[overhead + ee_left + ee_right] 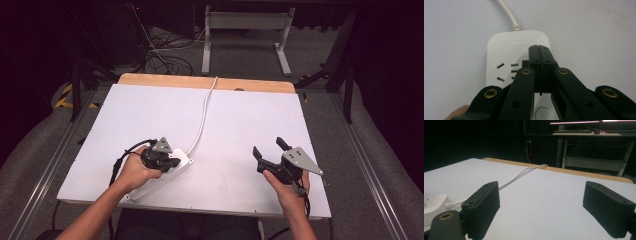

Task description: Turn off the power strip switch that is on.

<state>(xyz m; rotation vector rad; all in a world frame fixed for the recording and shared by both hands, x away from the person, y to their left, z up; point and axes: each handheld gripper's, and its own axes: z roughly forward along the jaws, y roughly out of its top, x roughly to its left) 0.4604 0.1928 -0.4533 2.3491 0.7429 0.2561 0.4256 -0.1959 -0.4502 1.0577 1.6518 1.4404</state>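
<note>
Left gripper (539, 47), jaws closed together and holding nothing, rests over the white power strip (162, 175) at the desk's (240, 115) near left. Right gripper (270, 148) waits apart, jaws wide. Nothing is plugged in; work appears barely begun.

The high view looks down the table (150, 115); both gripper views, set low, share the power strip (506, 52).
</note>
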